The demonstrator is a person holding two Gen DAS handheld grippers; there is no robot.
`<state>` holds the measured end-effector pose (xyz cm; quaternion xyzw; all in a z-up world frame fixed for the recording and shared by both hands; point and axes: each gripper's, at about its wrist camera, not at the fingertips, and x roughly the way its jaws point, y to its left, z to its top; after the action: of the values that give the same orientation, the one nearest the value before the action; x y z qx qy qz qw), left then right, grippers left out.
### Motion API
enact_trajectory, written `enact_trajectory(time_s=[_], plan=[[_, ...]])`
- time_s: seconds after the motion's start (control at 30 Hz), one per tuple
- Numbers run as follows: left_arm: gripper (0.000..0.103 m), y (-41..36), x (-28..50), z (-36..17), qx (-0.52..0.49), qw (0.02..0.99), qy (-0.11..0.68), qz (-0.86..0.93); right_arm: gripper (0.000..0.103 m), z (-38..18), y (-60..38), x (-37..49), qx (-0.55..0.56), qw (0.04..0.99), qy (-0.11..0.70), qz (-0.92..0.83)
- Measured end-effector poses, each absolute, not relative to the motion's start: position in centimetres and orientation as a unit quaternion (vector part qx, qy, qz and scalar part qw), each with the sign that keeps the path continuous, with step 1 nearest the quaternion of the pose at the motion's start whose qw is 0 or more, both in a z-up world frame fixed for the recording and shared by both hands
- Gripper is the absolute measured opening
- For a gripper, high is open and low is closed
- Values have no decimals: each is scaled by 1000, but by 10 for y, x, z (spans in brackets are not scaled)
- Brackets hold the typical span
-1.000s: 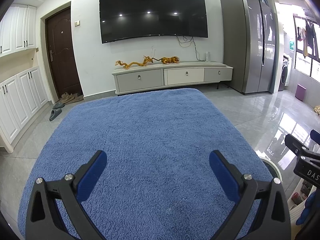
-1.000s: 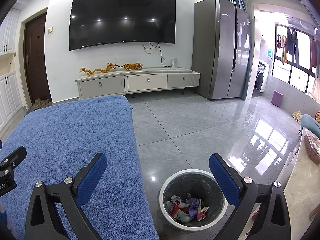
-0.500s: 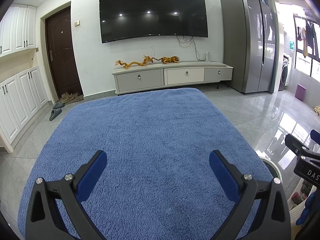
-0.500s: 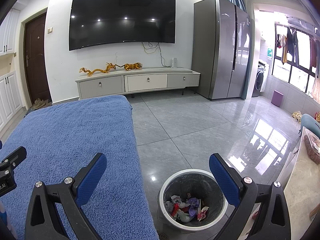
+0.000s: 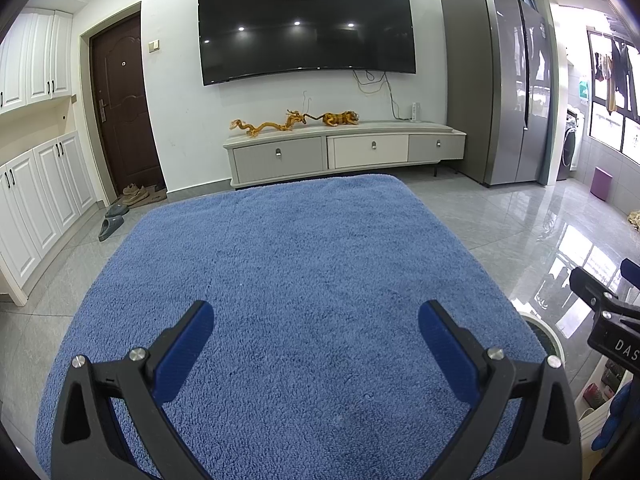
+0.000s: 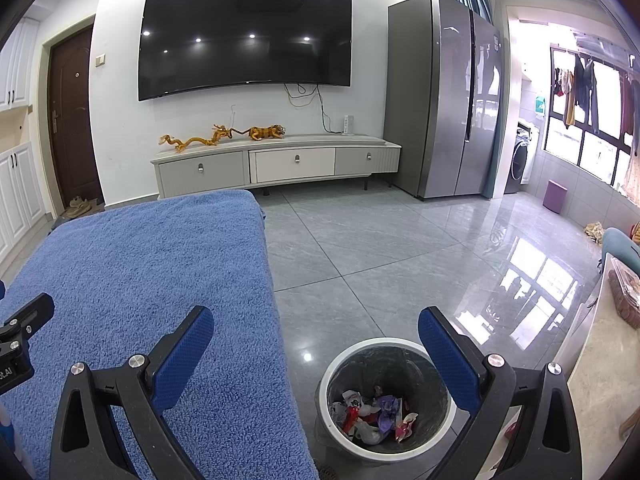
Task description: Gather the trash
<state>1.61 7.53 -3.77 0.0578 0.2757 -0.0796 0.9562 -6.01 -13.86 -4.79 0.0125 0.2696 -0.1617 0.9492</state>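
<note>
Moved: nothing has moved since the earlier pictures; both claws hang in the same spots as before.
Left gripper: its two blue fingers are spread wide apart with nothing between them. It hangs over the blue towel.
Right gripper: its blue fingers are spread wide too, and they hold nothing. It hangs over the right edge of the towel and the floor beside it.
Trash bin: a round white bin with a dark bag inside, standing on the grey floor just beside the towel's right edge. It sits low between the right claw's fingers, nearer the right one.
Trash: crumpled wrappers, red, white and purple, lie at the bottom of the bin.
Towel top: fluffy and bare in both views.
Far wall: a big black TV hangs above a long low cabinet with gold animal figures on top.
Right side: a tall grey fridge stands past the cabinet.
Left side: a brown door with shoes and slippers on the floor by it.
In the way: nothing sits between the claws and the bin.
</note>
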Motion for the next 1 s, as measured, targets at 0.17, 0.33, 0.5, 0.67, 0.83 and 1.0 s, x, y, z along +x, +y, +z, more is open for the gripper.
enact_trajectory(time_s=[0.17,0.33,0.5,0.67,0.83,1.0], plan=[[103,75,16,-39,58,956,277,-79,103,-48,-139,-60,12,949,270,-161],[103,75,16,-39,58,956,277,-79,103,-48,-139,-60,13,949,270,-161],[103,75,16,-39,58,956,277,-79,103,-48,-139,-60,12,949,270,-161],[103,76,16,-41,57,955,279,-80,103,-48,-138,-60,12,949,270,-161],[103,75,16,-43,56,955,281,-81,103,-48,-138,-60,13,949,271,-162],[103,75,16,-43,55,954,282,-82,103,-51,-137,-59,13,949,271,-162]])
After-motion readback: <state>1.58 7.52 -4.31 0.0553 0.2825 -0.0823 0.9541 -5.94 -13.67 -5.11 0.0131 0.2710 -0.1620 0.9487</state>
